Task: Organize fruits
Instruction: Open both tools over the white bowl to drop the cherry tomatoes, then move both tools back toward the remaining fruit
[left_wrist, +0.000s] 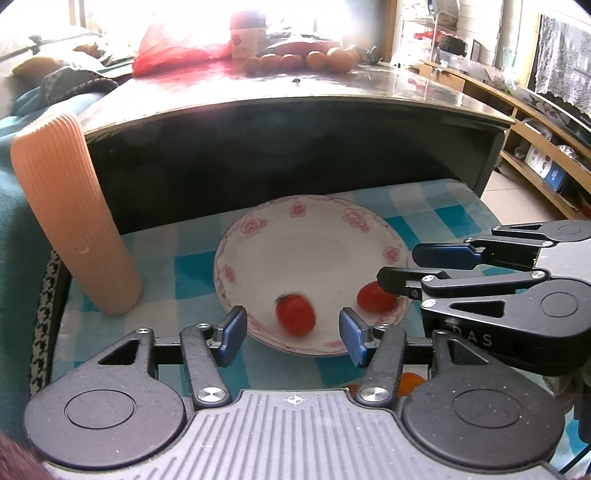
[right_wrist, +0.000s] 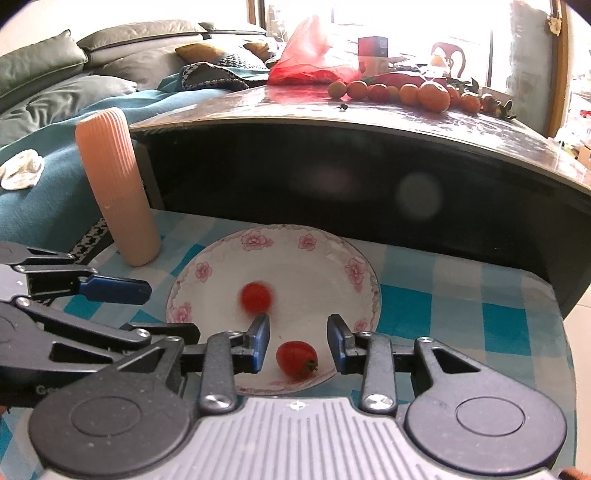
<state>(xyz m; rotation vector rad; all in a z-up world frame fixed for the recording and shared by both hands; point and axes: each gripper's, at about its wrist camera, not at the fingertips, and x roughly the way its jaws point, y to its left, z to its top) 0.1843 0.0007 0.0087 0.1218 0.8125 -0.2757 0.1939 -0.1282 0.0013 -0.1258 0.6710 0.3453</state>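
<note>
Left hand-held gripper (left_wrist: 293, 332): jaws apart, holding nothing; a blurred cherry tomato (left_wrist: 296, 314) lies between them. Right hand-held gripper (right_wrist: 298, 345): jaws apart, straddling a second cherry tomato (right_wrist: 296, 359); its housing reads "DAS" in the left wrist view. Both tomatoes lie in the floral plate (right_wrist: 255, 240) on the checked cloth (right_wrist: 461, 295). A ribbed peach cylinder (right_wrist: 116, 184) stands beside the plate. Oranges (right_wrist: 432, 95) sit on the desk (right_wrist: 369, 114) behind.

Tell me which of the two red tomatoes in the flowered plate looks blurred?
The small red tomato nearer the plate's middle, smeared in both views. The other red tomato by the white flowered plate's near rim is sharp, its green stem visible.
</note>
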